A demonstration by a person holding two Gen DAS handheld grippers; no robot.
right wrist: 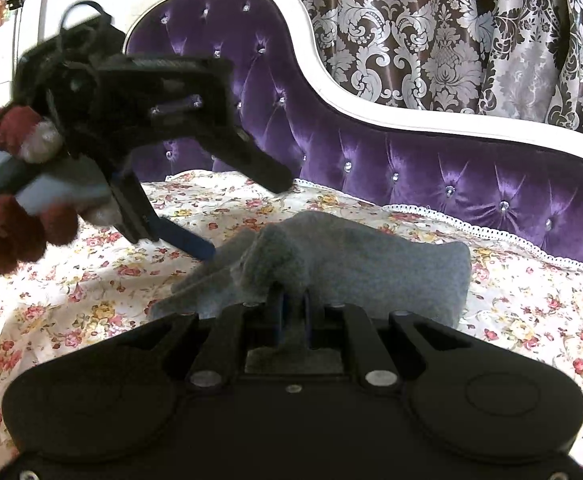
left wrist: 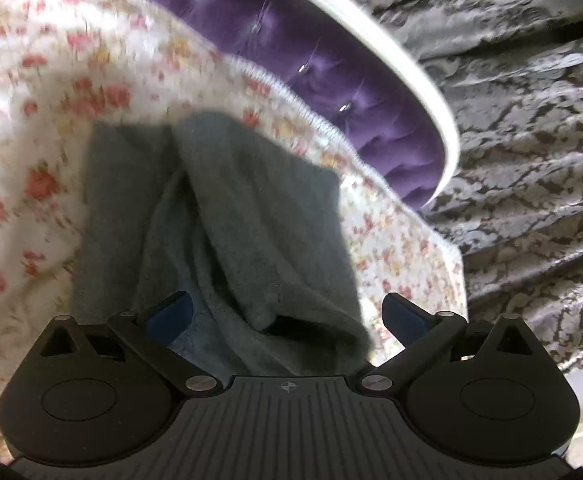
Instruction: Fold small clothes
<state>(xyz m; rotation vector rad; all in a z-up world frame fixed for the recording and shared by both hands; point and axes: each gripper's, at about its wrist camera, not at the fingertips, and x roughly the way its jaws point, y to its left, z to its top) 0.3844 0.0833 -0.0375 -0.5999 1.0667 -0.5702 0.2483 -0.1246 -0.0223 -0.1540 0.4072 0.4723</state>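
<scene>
A small grey fleecy garment (left wrist: pixel 227 216) lies partly folded on the floral sheet (left wrist: pixel 31 128); it also shows in the right wrist view (right wrist: pixel 355 256). My left gripper (left wrist: pixel 287 312) is open, its blue pads wide apart on either side of the garment's near end. In the right wrist view the left gripper (right wrist: pixel 247 216) hovers above the garment's left end, held by a hand in a red glove (right wrist: pixel 7 240). My right gripper (right wrist: pixel 293 304) is shut on a bunched edge of the grey garment, lifting it slightly.
The floral sheet (right wrist: pixel 531 312) covers the seat of a purple tufted sofa (right wrist: pixel 411 160) with a white frame (right wrist: pixel 331 76). Grey damask curtains (right wrist: pixel 451 32) hang behind it. The sofa back (left wrist: pixel 311 48) rises just beyond the garment.
</scene>
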